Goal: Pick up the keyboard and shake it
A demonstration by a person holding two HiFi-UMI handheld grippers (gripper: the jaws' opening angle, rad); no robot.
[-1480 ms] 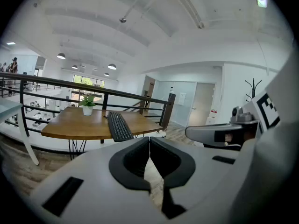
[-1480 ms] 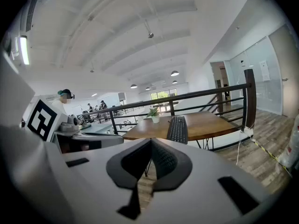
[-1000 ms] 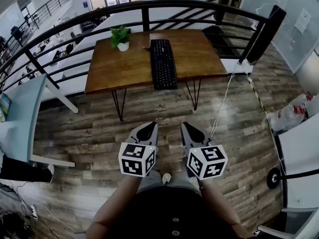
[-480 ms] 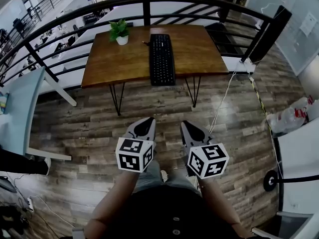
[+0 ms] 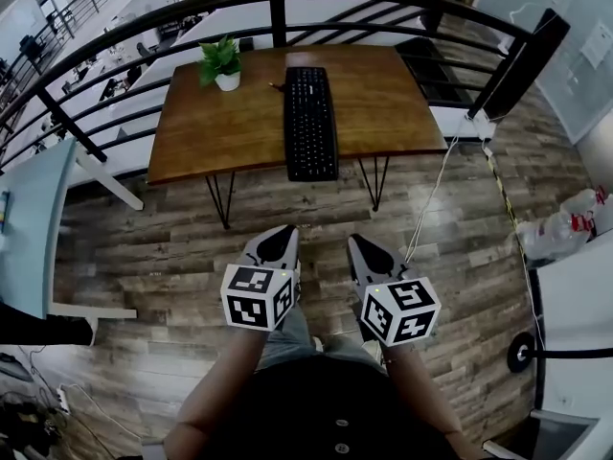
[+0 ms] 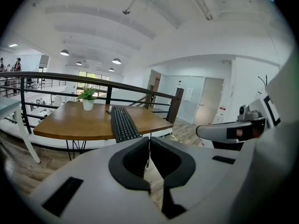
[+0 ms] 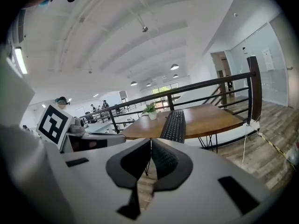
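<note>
- Grey plastic left claw (image 5: 283,240) and its twin, the right claw (image 5: 362,249), are held side by side above the wood-plank floor (image 5: 172,247). Both have their jaws closed together on nothing.
- Black-and-white square markers cover each claw's cube; they carry no readable words.
- Brown wooden bench (image 5: 211,132) on thin black legs stands well ahead of both claws.
- Black, long, rectangular plastic keyboard (image 5: 310,123) lies lengthwise along the bench's middle, its near end at the front edge.
  - It is probably light and stiff with smooth sides, so I would pinch the two long edges, one claw on each.
  - No brand is legible.
- Green potted plant (image 5: 222,63) sits at the far left of the bench, apart from the keyboard.
</note>
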